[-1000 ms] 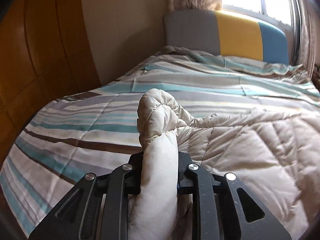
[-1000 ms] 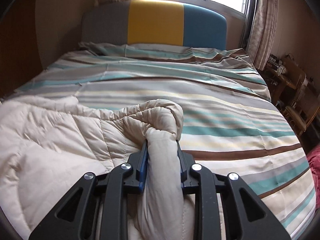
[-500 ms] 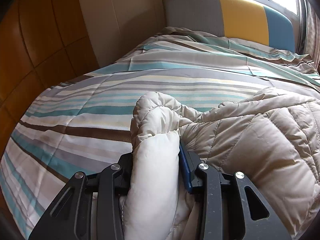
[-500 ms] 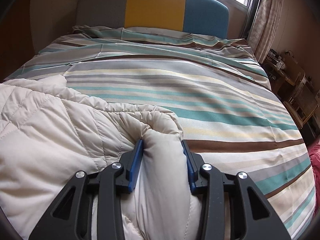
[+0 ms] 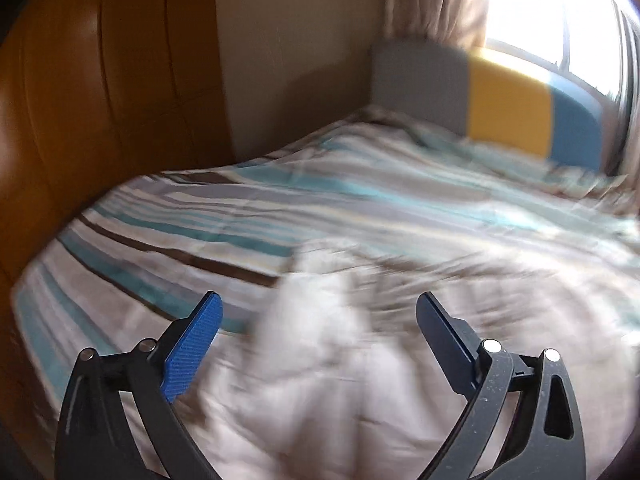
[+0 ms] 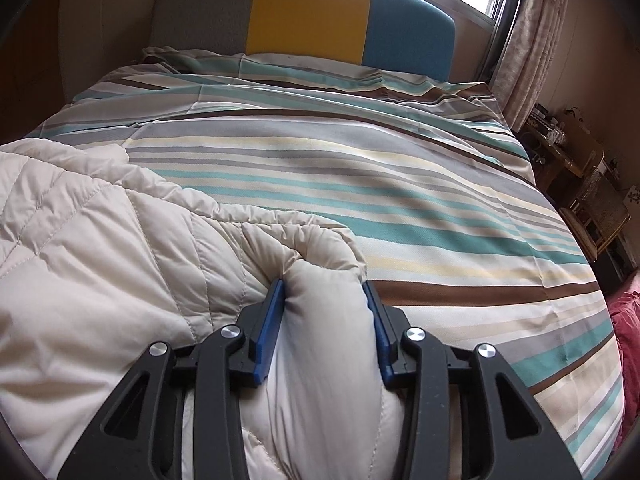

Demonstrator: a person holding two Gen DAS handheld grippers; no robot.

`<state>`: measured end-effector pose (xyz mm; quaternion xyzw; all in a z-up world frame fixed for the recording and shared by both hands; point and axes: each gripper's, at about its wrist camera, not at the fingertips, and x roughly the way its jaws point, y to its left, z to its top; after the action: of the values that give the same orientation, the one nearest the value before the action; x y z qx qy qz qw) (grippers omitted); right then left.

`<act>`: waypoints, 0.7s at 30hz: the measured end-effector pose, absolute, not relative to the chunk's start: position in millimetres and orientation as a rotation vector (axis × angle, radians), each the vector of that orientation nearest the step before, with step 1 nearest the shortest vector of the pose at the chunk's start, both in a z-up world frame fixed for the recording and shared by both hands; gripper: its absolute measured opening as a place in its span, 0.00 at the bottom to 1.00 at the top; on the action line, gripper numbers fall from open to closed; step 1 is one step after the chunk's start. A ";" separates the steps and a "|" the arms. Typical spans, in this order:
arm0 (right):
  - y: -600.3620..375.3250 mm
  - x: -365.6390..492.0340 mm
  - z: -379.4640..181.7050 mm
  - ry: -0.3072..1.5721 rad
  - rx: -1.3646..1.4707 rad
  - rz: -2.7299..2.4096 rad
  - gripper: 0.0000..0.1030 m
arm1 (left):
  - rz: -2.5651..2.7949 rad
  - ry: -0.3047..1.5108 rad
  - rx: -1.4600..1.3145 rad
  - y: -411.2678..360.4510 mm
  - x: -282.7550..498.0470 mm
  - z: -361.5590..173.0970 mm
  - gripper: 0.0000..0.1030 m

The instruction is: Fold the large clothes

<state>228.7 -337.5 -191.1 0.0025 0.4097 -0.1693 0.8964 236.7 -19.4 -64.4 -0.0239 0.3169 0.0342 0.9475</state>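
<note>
A cream quilted coat point(image 6: 100, 240) lies spread on the striped bed cover point(image 6: 400, 168). My right gripper point(image 6: 323, 286) is shut on a thick rolled fold at the coat's right edge, with both blue pads pressing into it. In the blurred left wrist view, my left gripper point(image 5: 319, 298) is opening, its jaws spread wide above the coat point(image 5: 320, 380). The coat's left fold lies loose below and between the fingers point(image 5: 192, 344), and neither pad touches it.
A grey, yellow and blue headboard point(image 6: 308, 12) stands at the bed's far end under a bright window. An orange-brown wooden wall point(image 5: 100, 100) runs along the bed's left side. Wooden furniture point(image 6: 580, 168) and a red cloth point(image 6: 626, 320) are at the right.
My left gripper has let go of the coat's fold, opened wide and lifted away from it. My right gripper has eased its jaws a little wider on its fold and sunk slightly.
</note>
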 end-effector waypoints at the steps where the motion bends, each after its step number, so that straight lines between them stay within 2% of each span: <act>1: -337.3 228.5 -191.1 0.848 0.006 -0.352 0.38 | 0.045 0.629 -0.072 -27.5 232.6 -59.4 0.94; 5: -337.7 228.2 -191.0 0.847 0.008 -0.353 0.39 | -0.038 0.583 0.021 -84.9 230.2 -55.6 0.94; 9: -338.1 227.6 -190.9 0.846 0.009 -0.352 0.39 | -0.019 0.597 0.153 -125.2 245.1 -82.5 0.94; 14: -338.5 226.8 -190.4 0.842 0.018 -0.345 0.40 | -0.019 0.628 0.119 -120.8 249.2 -126.0 0.94; 21: -334.7 227.7 -187.6 0.847 -0.014 -0.361 0.42 | -0.030 0.709 0.115 -122.6 262.1 -151.7 0.97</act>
<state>227.7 -334.7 -187.6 -0.0067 0.4088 -0.1740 0.8958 262.1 -122.6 -151.7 0.0563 0.3471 -0.0148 0.9360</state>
